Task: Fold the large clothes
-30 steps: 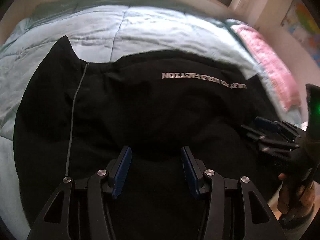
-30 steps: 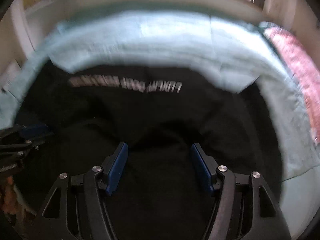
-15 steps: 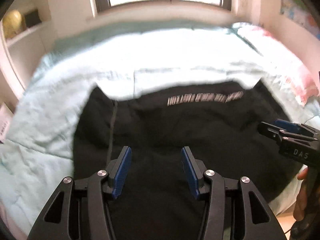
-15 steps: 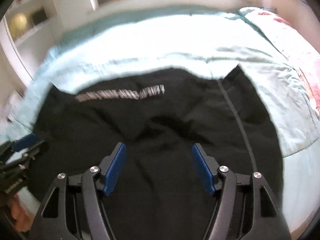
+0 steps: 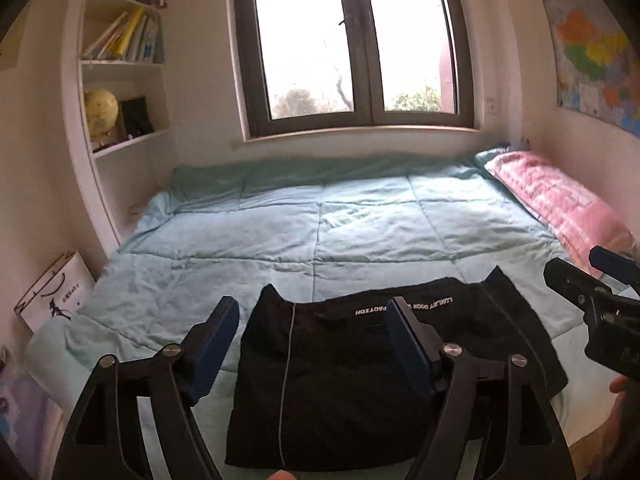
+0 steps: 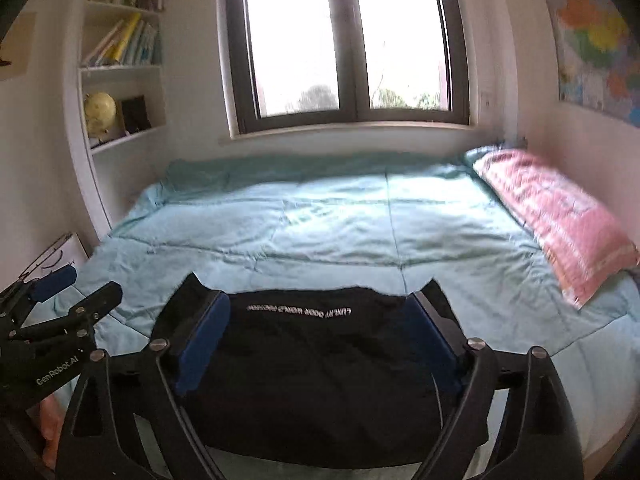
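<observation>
A black garment (image 5: 360, 364) with a white line of lettering lies folded flat at the near edge of the bed; it also shows in the right wrist view (image 6: 320, 368). My left gripper (image 5: 310, 344) is open and empty, held above and in front of the garment. My right gripper (image 6: 320, 340) is open and empty, also raised over it. The right gripper shows at the right edge of the left wrist view (image 5: 592, 300). The left gripper shows at the left edge of the right wrist view (image 6: 60, 308).
A light blue quilt (image 5: 320, 232) covers the bed. A pink pillow (image 5: 560, 208) lies along the right wall. A window (image 5: 352, 48) is behind the bed. A bookshelf with a globe (image 5: 100, 108) stands at the left, a paper bag (image 5: 56, 292) below it.
Both grippers have pulled back and up from the garment, staying open. The view now takes in the whole bed and window, with the garment lying folded below.
</observation>
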Demonstrator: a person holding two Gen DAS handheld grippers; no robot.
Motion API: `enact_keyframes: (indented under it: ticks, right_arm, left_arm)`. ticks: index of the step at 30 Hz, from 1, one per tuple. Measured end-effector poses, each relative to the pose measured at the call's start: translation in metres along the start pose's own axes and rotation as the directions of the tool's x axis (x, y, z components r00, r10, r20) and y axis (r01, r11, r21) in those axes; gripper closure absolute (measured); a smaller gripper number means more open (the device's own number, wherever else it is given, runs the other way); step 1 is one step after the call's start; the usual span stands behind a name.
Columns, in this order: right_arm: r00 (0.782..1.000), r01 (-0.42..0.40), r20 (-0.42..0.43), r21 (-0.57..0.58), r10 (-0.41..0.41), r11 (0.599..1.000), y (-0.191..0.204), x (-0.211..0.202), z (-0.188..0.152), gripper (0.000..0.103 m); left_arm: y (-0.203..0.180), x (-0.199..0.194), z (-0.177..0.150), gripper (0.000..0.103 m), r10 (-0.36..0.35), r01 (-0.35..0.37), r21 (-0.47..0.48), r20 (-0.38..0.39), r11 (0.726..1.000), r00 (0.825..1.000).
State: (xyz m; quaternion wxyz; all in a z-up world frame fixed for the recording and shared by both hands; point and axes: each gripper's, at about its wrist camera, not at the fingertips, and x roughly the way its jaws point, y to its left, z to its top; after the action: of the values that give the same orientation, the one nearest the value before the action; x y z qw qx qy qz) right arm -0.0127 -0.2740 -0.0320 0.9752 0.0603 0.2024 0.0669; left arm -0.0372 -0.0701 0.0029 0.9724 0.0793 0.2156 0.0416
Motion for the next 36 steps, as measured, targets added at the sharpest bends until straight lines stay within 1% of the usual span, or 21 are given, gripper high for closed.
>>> enact_keyframes:
  ticks: [2, 4, 6, 8, 10, 14, 19, 22, 27, 36]
  right_arm:
    - [1.000, -0.002, 0.016, -0.011, 0.002, 1.000, 0.008, -0.016, 0.004, 0.012]
    - [1.000, -0.001, 0.026, -0.017, 0.002, 1.000, 0.012, -0.024, 0.005, 0.012]
    - [0.999, -0.008, 0.040, -0.020, 0.009, 1.000, 0.017, -0.033, 0.005, 0.011]
    - [0.999, -0.010, 0.047, -0.017, 0.010, 1.000, 0.021, -0.039, 0.004, 0.008]
    - [0.999, -0.007, 0.038, -0.013, 0.007, 1.000, 0.023, -0.038, 0.001, 0.007]
    - [1.000, -0.010, -0.007, 0.004, 0.010, 1.000, 0.020, -0.028, -0.006, 0.007]
    - [0.998, -0.013, -0.059, 0.038, 0.015, 0.999, 0.015, -0.017, -0.013, 0.007]
    - [0.998, -0.022, -0.061, 0.050, 0.025, 0.998, 0.013, -0.018, -0.015, 0.007]
    - [0.998, -0.010, -0.058, 0.031, 0.012, 0.999, 0.015, -0.021, -0.014, 0.007]
    - [0.998, 0.000, -0.066, 0.018, 0.001, 1.000, 0.014, -0.021, -0.019, 0.007]
  left_arm:
    - [0.002, -0.009, 0.002, 0.025, 0.008, -0.008, -0.012, 0.001, 1.000, 1.000]
    - [0.004, -0.012, 0.000, 0.025, -0.001, 0.001, -0.034, -0.005, 0.999, 1.000]
    - [0.005, -0.011, -0.004, 0.025, -0.018, 0.018, -0.056, -0.010, 0.998, 1.000]
    - [0.006, -0.007, -0.008, 0.025, -0.022, 0.020, -0.071, -0.029, 0.997, 0.999]
    - [0.004, -0.003, -0.012, 0.025, -0.017, 0.014, -0.065, -0.049, 0.998, 0.999]
    - [0.001, 0.004, -0.023, 0.025, -0.001, -0.004, -0.057, -0.084, 0.998, 0.996]
    - [0.000, 0.009, -0.029, 0.025, 0.024, -0.028, -0.044, -0.103, 0.999, 0.994]
    - [-0.001, 0.010, -0.031, 0.025, 0.035, -0.039, -0.040, -0.108, 0.998, 0.994]
    - [-0.002, 0.012, -0.032, 0.025, 0.037, -0.041, -0.037, -0.118, 0.998, 0.992]
    - [-0.004, 0.015, -0.035, 0.025, 0.025, -0.030, -0.034, -0.130, 0.999, 0.991]
